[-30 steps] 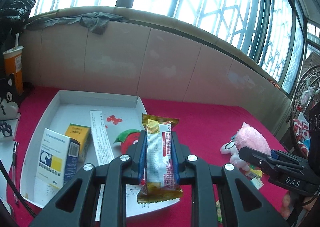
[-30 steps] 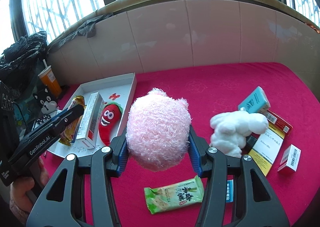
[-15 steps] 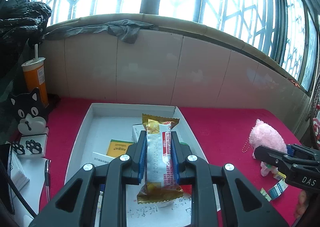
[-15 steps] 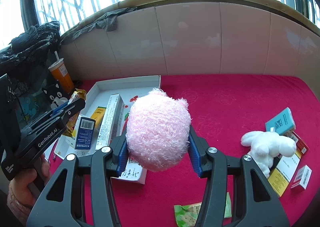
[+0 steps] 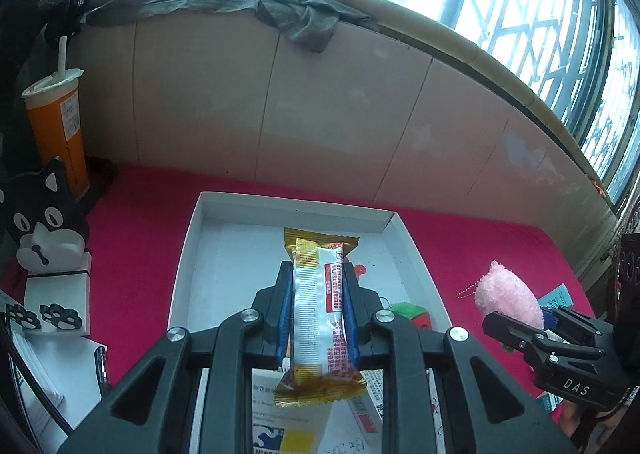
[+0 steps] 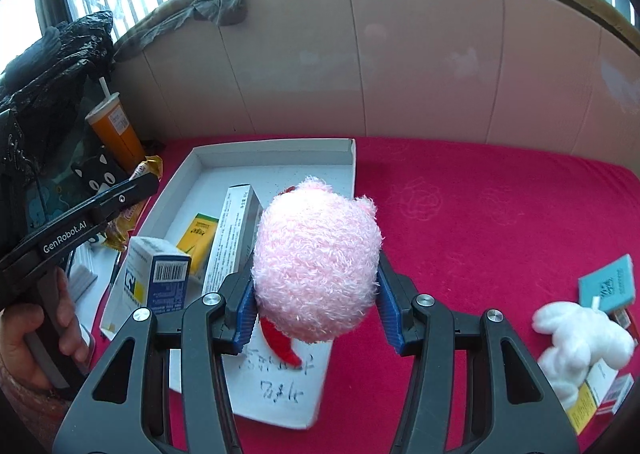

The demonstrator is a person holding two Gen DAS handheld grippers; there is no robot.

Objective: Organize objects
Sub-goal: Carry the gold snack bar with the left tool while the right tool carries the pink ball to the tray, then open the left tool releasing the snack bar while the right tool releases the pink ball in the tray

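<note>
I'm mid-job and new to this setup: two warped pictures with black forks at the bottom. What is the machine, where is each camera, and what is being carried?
There is no robot here. A person holds a hand-held grasping tool in each hand, and each tool carries a wide-angle camera looking out along its two fingers. That is why straight edges bend.

In the left wrist view, the left tool is shut on a snack bar in a gold and white wrapper, above a white tray.

In the right wrist view, the right tool is shut on a pink plush toy, also over the tray, which holds small boxes.

The tray lies on a red cloth, with a white plush further right.
</note>
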